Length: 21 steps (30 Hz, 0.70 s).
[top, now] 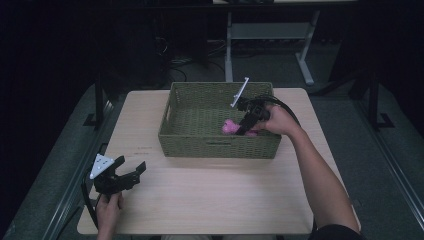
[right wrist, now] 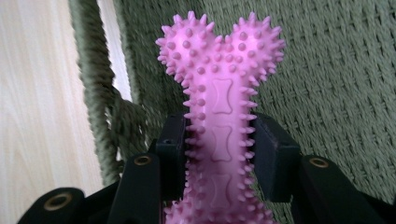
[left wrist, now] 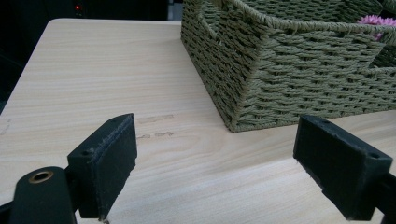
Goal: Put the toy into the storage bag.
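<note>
Right gripper view shows my right gripper (right wrist: 219, 154) pinching the pink spiked bone toy (right wrist: 219, 93), its long axis running straight ahead between my jaws, toward the basket (right wrist: 327, 70) floor beyond.

A light wood-grain table (top: 210, 190) with rounded corners stands in a dim room, its top the one brightly lit surface while the surroundings fall off into near black. Under it lies grey floor (top: 350, 120), with dark strips running along both sides that may be rails or floor channels; the gloom makes it hard to tell. Beyond the far edge stands a pale metal desk frame (top: 270, 35) with two legs and flat feet. To its left, loose cables (top: 175, 60) lie tangled on the floor beneath dark furniture.
</note>
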Tool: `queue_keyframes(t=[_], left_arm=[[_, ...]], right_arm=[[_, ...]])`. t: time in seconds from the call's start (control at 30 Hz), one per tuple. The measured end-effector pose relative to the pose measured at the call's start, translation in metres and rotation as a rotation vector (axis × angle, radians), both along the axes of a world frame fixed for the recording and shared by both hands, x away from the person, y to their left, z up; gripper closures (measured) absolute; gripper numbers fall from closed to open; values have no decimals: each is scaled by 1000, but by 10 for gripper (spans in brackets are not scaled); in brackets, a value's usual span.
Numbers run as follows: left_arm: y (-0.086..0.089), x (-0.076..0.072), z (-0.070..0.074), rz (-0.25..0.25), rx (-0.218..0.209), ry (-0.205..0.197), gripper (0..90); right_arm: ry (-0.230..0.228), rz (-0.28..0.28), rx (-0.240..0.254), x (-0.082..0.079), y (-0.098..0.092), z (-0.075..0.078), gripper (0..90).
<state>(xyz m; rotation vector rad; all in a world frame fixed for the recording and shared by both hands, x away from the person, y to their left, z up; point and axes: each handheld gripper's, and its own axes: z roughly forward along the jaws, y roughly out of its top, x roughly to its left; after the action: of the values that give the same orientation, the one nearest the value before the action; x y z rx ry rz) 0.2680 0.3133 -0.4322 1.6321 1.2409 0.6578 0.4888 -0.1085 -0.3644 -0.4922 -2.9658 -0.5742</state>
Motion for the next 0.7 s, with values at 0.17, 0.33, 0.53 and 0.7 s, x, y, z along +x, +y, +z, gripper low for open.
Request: queue_keyframes(t=[0.17, 0.33, 0.53, 0.7], left_arm=[[0, 0, 0, 0, 0, -2, 130], [-1, 0, 0, -6, 3, 0, 130], [-2, 0, 0, -4, 5, -1, 130], [-2, 0, 0, -6, 7, -1, 130]], right_arm=[[1, 6, -21, -1, 1, -4, 580], [10, -2, -13, -2, -1, -8, 579], [26, -17, -13, 0, -4, -13, 577], [36, -34, 9, 2, -6, -15, 577]])
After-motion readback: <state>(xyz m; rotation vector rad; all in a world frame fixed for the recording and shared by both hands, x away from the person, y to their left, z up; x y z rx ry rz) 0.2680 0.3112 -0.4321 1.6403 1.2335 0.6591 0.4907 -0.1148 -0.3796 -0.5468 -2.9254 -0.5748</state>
